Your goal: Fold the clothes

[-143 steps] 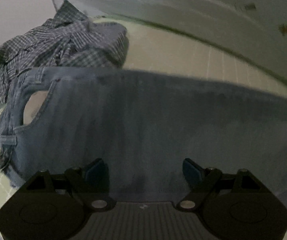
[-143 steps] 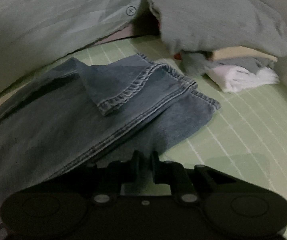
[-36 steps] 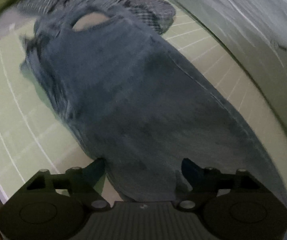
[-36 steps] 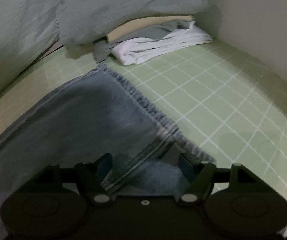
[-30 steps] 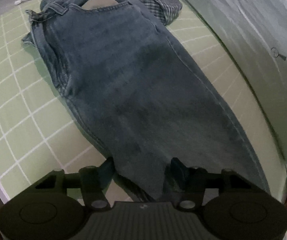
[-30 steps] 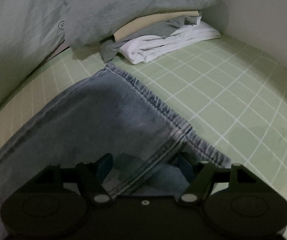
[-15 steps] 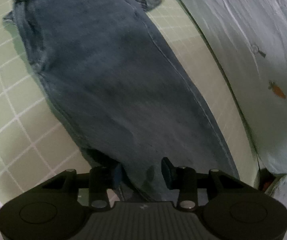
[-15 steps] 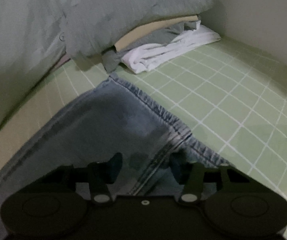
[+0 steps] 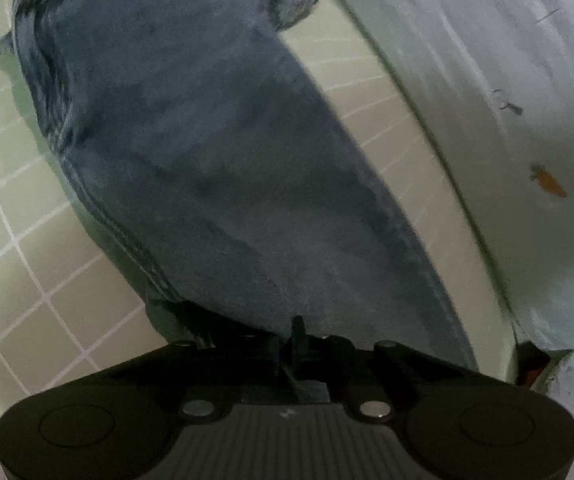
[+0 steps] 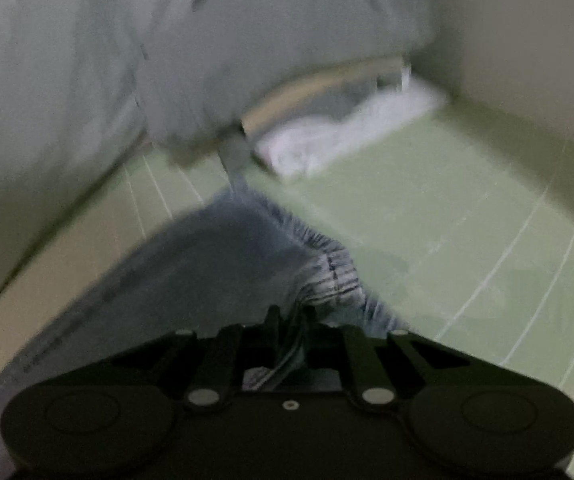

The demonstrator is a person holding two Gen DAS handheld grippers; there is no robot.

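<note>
Blue jeans [image 9: 215, 152] lie lengthwise on a green gridded bedsheet [image 9: 27, 240], waistband far away at the top of the left wrist view. My left gripper [image 9: 293, 326] is shut on the near side edge of the leg, with denim bunched between its fingers. In the blurred right wrist view, my right gripper [image 10: 289, 316] is closing its jaws on the jeans' leg end [image 10: 207, 264]. The stitched hem [image 10: 331, 276] is pinched between them and pulled up into a peak off the sheet.
A checked shirt [image 9: 287, 4] lies crumpled beyond the waistband. A pale quilt [image 9: 507, 80] rises along the right of the jeans. Past the hem, a pillow [image 10: 267, 52] rests on folded clothes [image 10: 327, 136] against the wall [image 10: 527, 40].
Both grippers have gone from open around the denim to pinched on it. The right one has risen a little, and the hem has lifted with it.
</note>
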